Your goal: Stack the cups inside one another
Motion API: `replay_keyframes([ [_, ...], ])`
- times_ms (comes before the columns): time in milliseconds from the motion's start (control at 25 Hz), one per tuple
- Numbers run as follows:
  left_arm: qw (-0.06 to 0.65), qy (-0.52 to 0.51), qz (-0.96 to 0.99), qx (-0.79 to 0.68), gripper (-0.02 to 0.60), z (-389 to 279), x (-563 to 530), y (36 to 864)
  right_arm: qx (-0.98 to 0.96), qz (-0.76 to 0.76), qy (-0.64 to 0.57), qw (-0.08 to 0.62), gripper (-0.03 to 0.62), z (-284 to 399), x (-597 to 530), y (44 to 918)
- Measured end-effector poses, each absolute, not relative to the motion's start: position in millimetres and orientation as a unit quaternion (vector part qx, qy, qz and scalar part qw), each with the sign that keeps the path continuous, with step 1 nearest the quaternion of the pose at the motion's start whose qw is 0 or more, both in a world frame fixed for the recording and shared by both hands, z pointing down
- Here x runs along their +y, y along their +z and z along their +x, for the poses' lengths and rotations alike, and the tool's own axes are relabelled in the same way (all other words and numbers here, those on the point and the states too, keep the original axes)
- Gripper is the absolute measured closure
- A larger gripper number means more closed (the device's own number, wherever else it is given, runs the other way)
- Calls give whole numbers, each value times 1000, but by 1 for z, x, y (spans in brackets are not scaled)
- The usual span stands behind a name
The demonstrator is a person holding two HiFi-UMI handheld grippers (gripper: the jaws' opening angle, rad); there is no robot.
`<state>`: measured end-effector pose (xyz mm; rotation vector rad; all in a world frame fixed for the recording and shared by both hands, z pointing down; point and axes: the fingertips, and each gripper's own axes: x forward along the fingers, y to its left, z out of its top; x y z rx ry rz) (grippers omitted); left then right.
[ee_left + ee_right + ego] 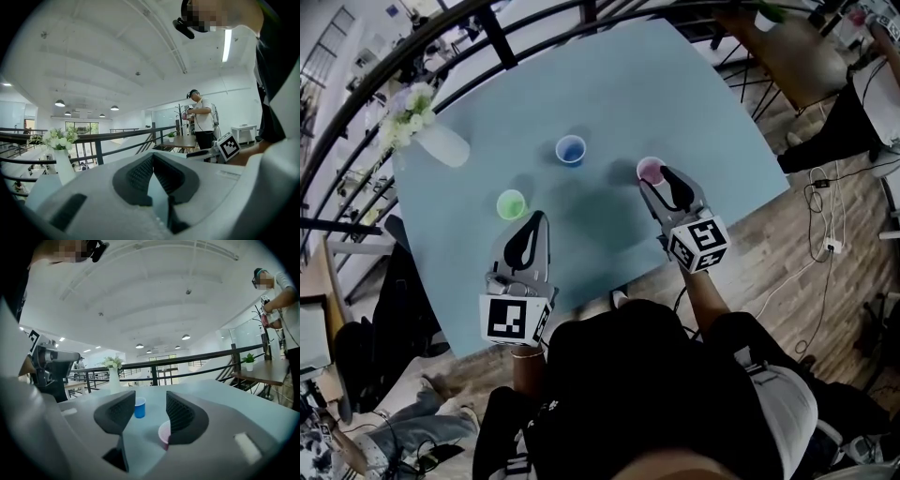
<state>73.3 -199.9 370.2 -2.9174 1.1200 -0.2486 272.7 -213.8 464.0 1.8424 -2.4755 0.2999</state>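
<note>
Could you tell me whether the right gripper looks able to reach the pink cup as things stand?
Probably yes: the right gripper has its jaws apart, and the pink cup stands upright just ahead, partly behind one jaw, with nothing else between them. A small sideways shift should centre it.

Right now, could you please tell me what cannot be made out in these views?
Right gripper view: one jaw of the right gripper covers most of the pink cup; whether it touches cannot be told.
Left gripper view: the green cup does not show; the left gripper fills the lower picture.
Head view: the person hides part of the near edge of the table.
</note>
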Motion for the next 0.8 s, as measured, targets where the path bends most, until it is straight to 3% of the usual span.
replay_keyframes([
  [120,4,-81,-927,365,595,75,-204,370,-792,600,105,41,341,282,-222,478],
  [360,-3,-88,-921,379,595,78,-213,376,-786,605,110,68,319,296,-237,501],
  [800,0,-92,-912,400,594,67,-221,371,-780,598,140,122,217,299,-256,549],
])
